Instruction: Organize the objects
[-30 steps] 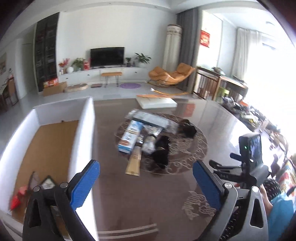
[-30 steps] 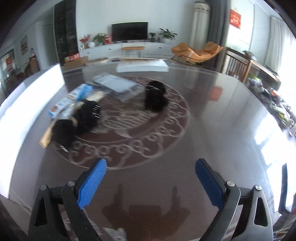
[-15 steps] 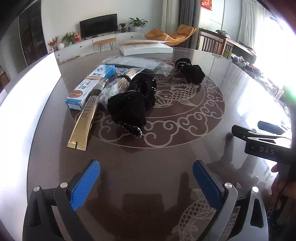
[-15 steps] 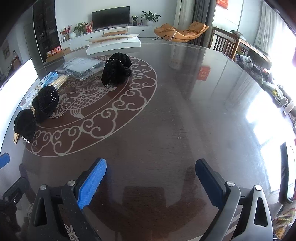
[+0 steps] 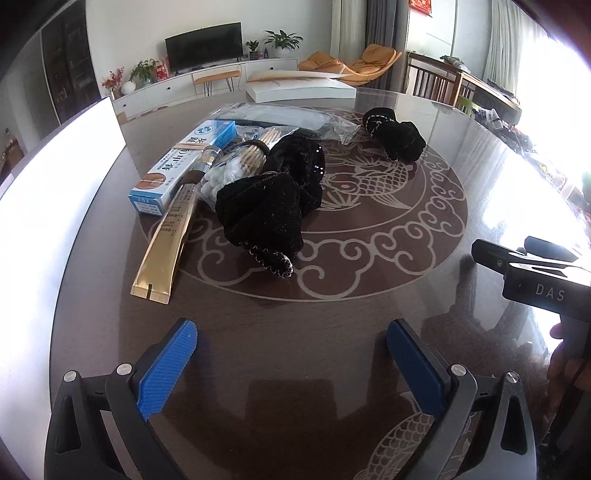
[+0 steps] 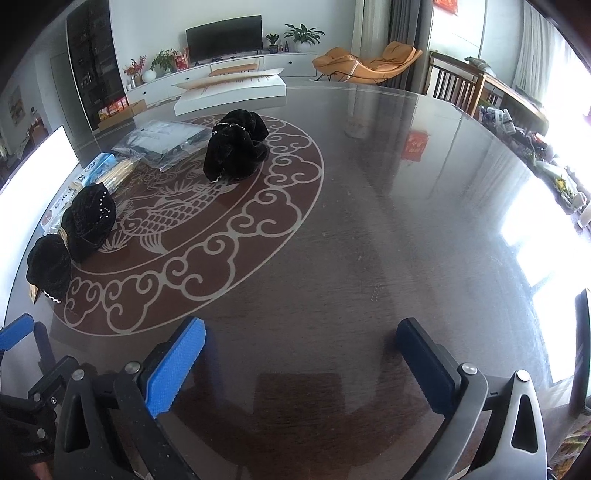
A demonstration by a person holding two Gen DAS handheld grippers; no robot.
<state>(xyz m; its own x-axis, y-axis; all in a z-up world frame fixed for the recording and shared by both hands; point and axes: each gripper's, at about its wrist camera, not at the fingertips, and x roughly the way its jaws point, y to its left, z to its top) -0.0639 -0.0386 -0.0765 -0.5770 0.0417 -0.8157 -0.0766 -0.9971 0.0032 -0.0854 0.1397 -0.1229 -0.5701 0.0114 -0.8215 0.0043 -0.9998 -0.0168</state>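
We see a dark round table point(image 6: 369, 221) in a living room with a television point(image 6: 223, 33). Black cloth bundles point(image 5: 266, 210), a blue box point(image 5: 181, 166) and a gold packet point(image 5: 164, 247) lie on its left part. Our left gripper point(image 5: 291, 354) and right gripper point(image 6: 301, 350) hover low over bare tabletop, jaws apart, empty.

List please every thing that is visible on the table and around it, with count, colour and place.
Round dark glossy table: one, dark brown with pale fish-and-cloud pattern, under everything.
Black fuzzy fabric bundles: three; two touching near the left side, one apart, farther back.
Blue and white cardboard box: one, left side.
Long gold foil packet: one, beside the box, nearer.
Clear bag of white cotton swabs: one, between box and bundles.
Bundle of wooden sticks: one, tan, behind the swabs.
Clear plastic bag with grey contents: one, farther back.
Flat white box: one, far edge.
White bin wall: one, far left.
Left gripper: blue pads, open.
Right gripper: blue pads, open.
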